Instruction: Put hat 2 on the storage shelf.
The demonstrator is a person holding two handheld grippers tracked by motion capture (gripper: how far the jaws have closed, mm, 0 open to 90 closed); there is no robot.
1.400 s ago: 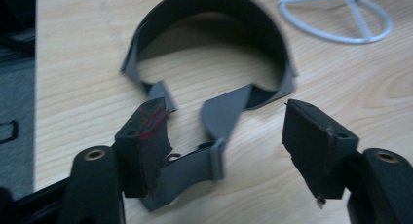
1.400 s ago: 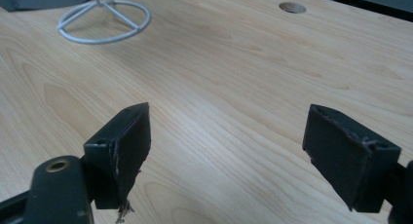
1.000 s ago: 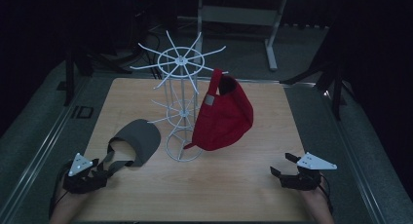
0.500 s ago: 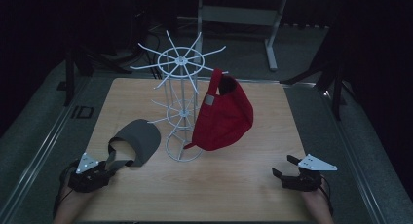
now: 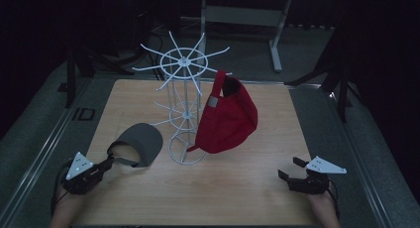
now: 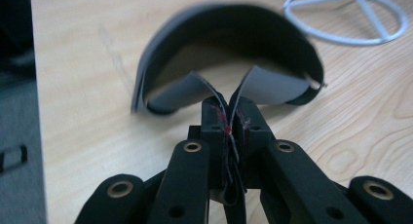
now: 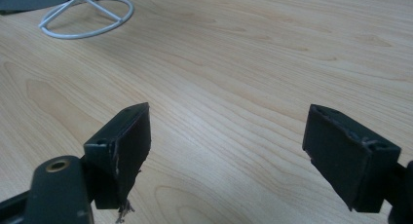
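The grey visor [image 5: 139, 142] lies on the counter [image 5: 247, 188] at its front left, with the curved brim arched upward and its strap ends drawn back toward the person. In the left gripper view the visor [image 6: 229, 48] stands as a dark arch just ahead of the jaws, and the two strap ends [image 6: 253, 83] fold in and meet between them.

The left tongs [image 5: 110, 162] have just been closing and are now clamped together on those strap ends, the pads pressing the grey fabric from both sides. The left hand [image 5: 69, 198] holds them low at the front left corner, pointing toward the middle of the counter.

Just beside the visor, to its right in the high view, stands a white wire rack [image 5: 184, 106] with a round base ring and spokes fanning out at the top. A red cap [image 5: 228, 119] hangs from one of its arms on the far side from the visor, drooping down close to the base.

The right tongs [image 5: 289, 168] hover over bare wood at the front right, well apart from the rack and cap. Their jaws stand wide apart with nothing between them, and in the right gripper view the right tongs [image 7: 226, 151] frame only wood grain, with the rack's base ring [image 7: 87, 17] farther off.
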